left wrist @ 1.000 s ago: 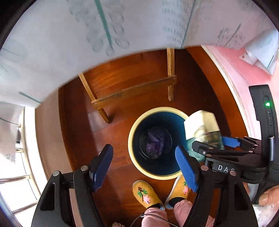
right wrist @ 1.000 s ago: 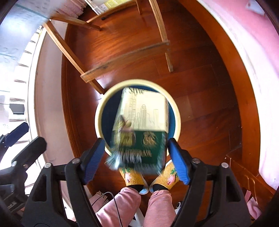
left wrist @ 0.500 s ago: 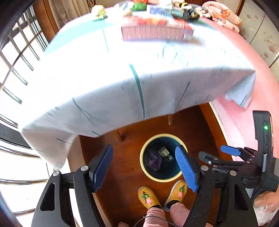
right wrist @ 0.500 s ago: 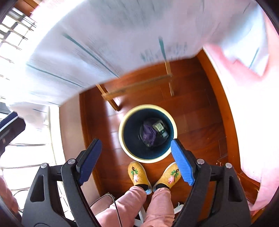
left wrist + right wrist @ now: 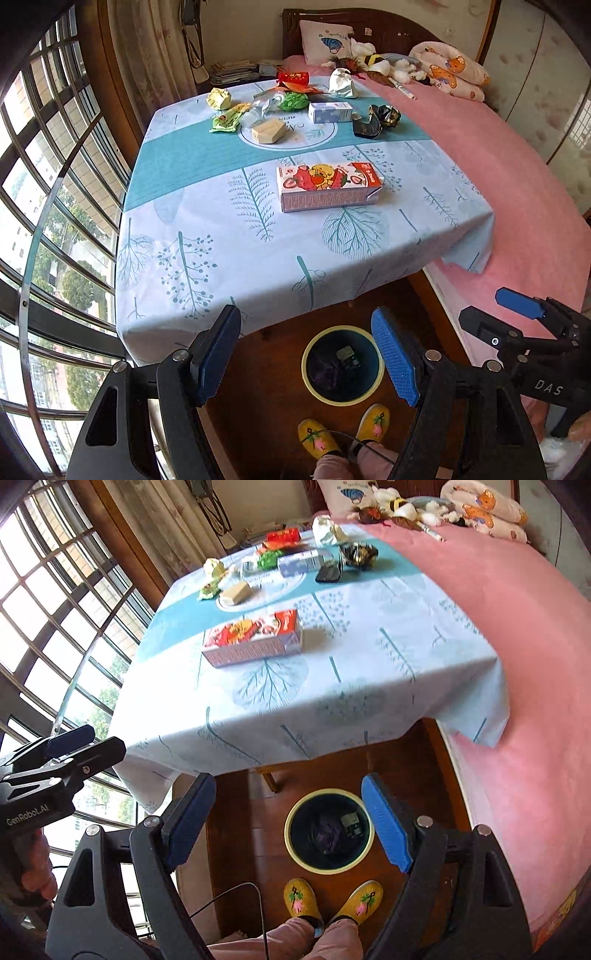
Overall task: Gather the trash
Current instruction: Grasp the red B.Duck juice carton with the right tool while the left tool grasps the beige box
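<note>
Two hand-held grippers hang above the floor, both with their blue pads spread wide and nothing between them: the left hand-held gripper (image 5: 306, 356) and the right hand-held gripper (image 5: 288, 821). At far left a barred window (image 5: 44, 192) fills the wall. Next to it stands the counter (image 5: 207, 236), draped in a pale blue cloth with leaf prints, its near edge hanging over the wooden floor (image 5: 406, 768). On the far left part of the counter lie a crumpled yellow paper ball (image 5: 218, 98), a green wrapper (image 5: 227, 122) and a tan block (image 5: 269, 131). Nearer the middle a strawberry-print carton (image 5: 327, 186) lies flat on its side, well apart from the far litter. Behind it sit a green crumpled ball (image 5: 293, 100), a red can (image 5: 292, 78), a small pale blue box (image 5: 330, 112), a white crumpled bag (image 5: 341, 84) and a dark shiny wrapper (image 5: 384, 115). Below the counter's near edge, on the floor, a round bin (image 5: 295, 843) with a cream rim holds a purple bag and a small box. Two yellow slippers (image 5: 332, 901) stand just near the bin. To the right spreads a pink bed (image 5: 517, 177).
</note>
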### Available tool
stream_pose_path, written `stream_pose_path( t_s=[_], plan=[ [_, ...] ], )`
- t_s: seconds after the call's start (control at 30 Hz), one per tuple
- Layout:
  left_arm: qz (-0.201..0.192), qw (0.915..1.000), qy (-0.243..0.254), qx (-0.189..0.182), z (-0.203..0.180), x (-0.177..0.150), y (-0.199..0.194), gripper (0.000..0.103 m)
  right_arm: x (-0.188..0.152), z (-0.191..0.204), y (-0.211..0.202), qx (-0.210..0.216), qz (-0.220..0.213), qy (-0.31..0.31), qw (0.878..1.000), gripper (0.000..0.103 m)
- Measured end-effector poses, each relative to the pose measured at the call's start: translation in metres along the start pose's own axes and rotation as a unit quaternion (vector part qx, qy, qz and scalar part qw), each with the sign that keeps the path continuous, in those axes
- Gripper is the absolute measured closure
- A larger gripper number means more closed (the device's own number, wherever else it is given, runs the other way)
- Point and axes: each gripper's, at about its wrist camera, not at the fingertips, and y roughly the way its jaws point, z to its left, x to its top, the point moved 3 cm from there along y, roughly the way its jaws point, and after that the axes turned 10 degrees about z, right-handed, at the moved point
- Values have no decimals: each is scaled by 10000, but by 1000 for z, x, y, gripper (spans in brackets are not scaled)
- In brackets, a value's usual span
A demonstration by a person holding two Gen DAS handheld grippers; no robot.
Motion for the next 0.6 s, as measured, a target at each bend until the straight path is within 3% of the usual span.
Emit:
stream_pose_path(
  t_s=[0.3, 0.6],
  plan=[
    [-786, 9969, -26, -19, 20, 41, -44, 28, 49, 49, -63, -257, -747, -534, 9954, 24],
    [-960, 9948, -76, 333, 30, 70, -40, 28, 116, 75, -20, -328, -648, -1429, 9871, 23]
  ],
)
